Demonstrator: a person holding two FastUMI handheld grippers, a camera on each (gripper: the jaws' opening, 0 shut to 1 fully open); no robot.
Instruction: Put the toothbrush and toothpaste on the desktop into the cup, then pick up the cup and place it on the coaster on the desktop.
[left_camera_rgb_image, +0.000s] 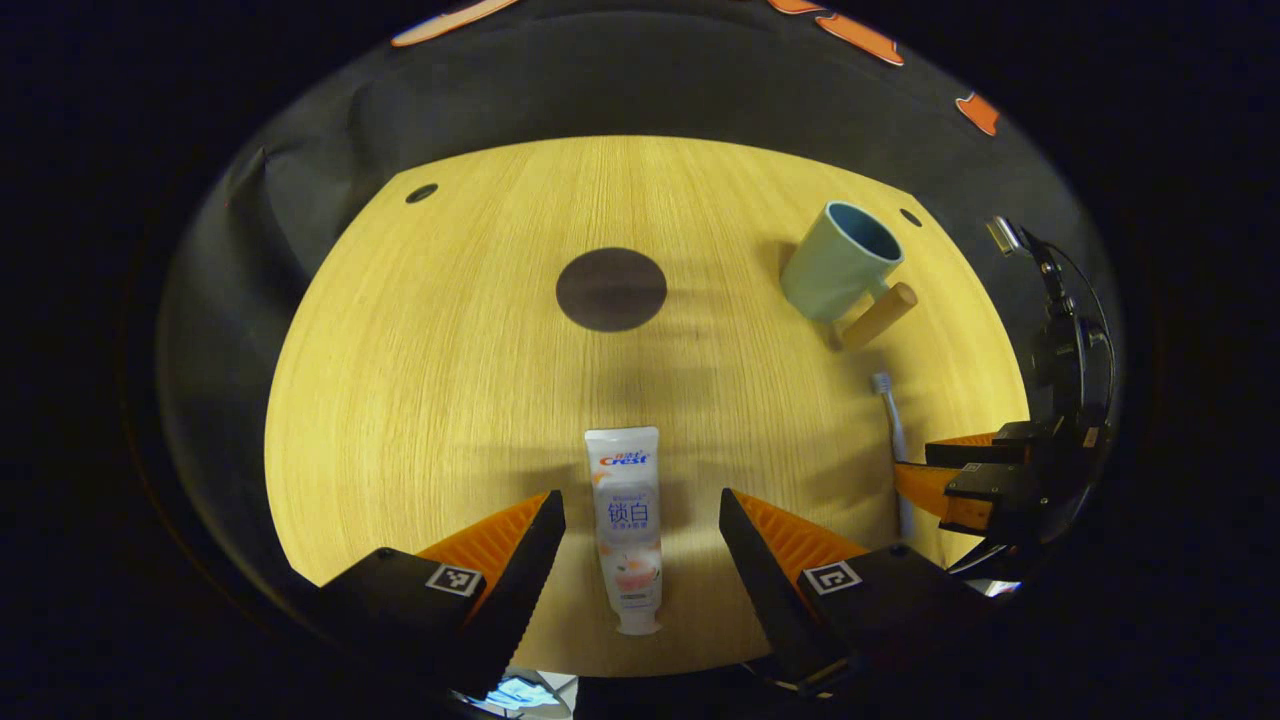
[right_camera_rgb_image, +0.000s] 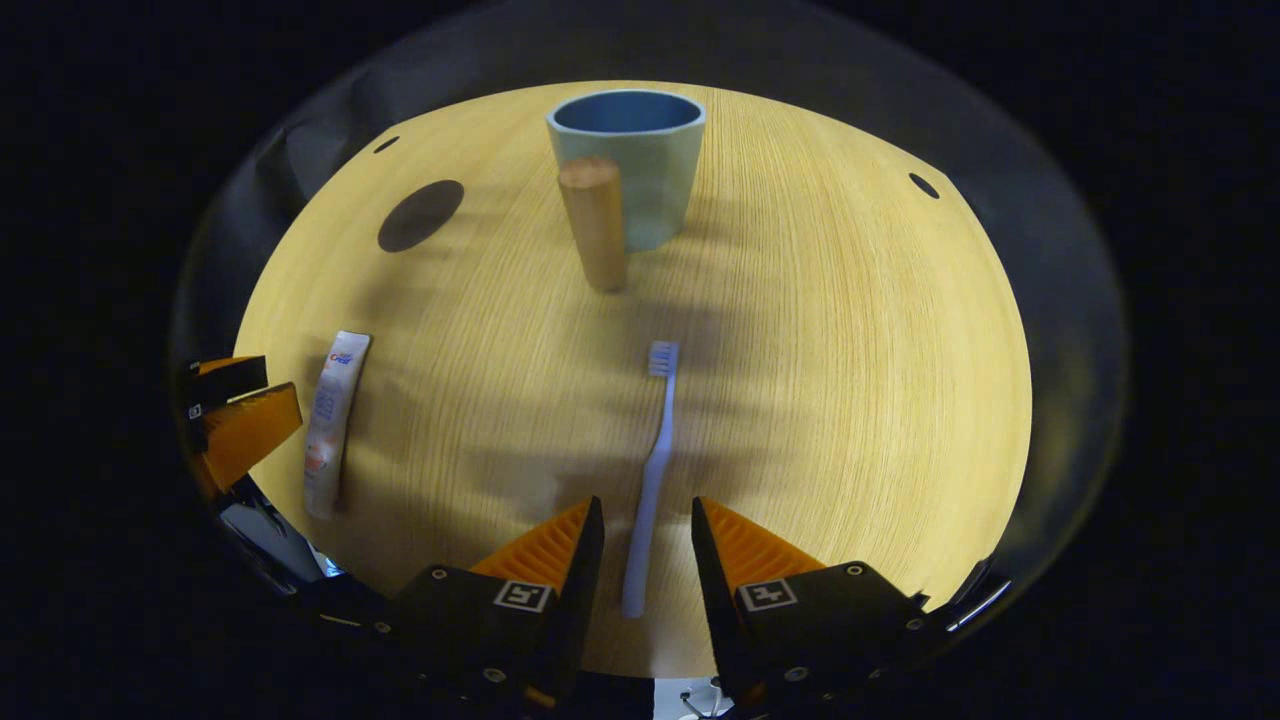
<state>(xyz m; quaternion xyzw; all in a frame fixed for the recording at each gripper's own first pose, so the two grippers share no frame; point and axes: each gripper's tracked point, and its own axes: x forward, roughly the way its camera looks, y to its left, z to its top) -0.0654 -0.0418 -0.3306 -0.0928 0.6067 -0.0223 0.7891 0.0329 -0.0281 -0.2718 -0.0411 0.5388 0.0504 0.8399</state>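
On the wooden desktop (left_camera_rgb_image: 420, 400), each gripper's fingers gape around a flat-lying item: left gripper (left_camera_rgb_image: 640, 520) toothpaste (left_camera_rgb_image: 628, 525), right gripper (right_camera_rgb_image: 645, 530) toothbrush (right_camera_rgb_image: 652, 470), cup (right_camera_rgb_image: 628, 160) at twelve o'clock.

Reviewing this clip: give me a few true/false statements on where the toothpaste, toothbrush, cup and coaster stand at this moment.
1. The toothpaste lies flat between the left gripper fingers, ungripped. True.
2. The toothbrush is already in the cup. False: it lies on the desktop, between the right gripper fingers.
3. The cup stands on the coaster. False: they are apart, and the coaster is bare.
4. The cup stands upright, with a wooden handle. True.
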